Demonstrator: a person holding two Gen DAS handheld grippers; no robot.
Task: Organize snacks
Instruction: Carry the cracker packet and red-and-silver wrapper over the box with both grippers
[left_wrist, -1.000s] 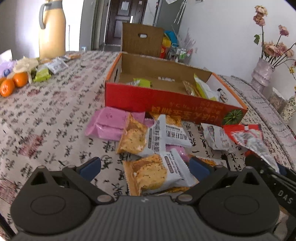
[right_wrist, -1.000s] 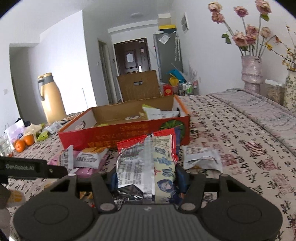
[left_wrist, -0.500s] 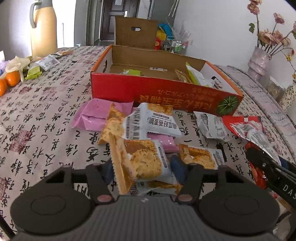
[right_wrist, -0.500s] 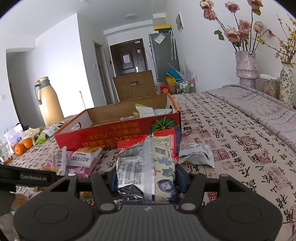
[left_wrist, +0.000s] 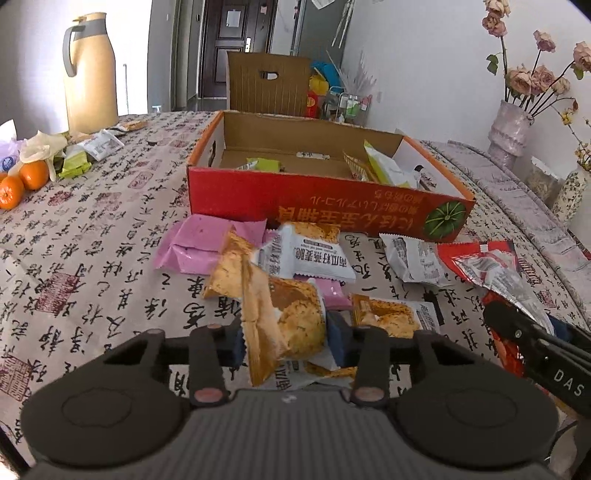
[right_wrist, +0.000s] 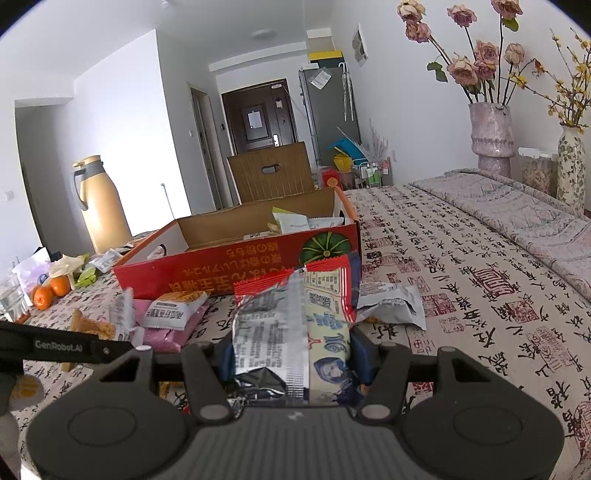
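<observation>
Both claws loaded, red cardboard box (left_wrist: 317, 205) ahead of them.

Left gripper (left_wrist: 284, 338) is pinched shut on an orange cracker packet (left_wrist: 282, 321), lifted clear of the pile just beyond its fingers. Right gripper (right_wrist: 291, 356) is clamped on a red-edged foil snack packet (right_wrist: 295, 325). Both packets look light, crinkly and slippery, with contents likely brittle. A mid-body hold seems best, and the pinch should stay gentle.

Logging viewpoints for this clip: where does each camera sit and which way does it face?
Left wrist: on the left gripper, facing the red box across the table; gripper shut on an orange snack pack.
Right wrist: on the right gripper, facing the box's corner; shut on a red snack pack.
Shared: box, yellow jug, oranges.
</observation>
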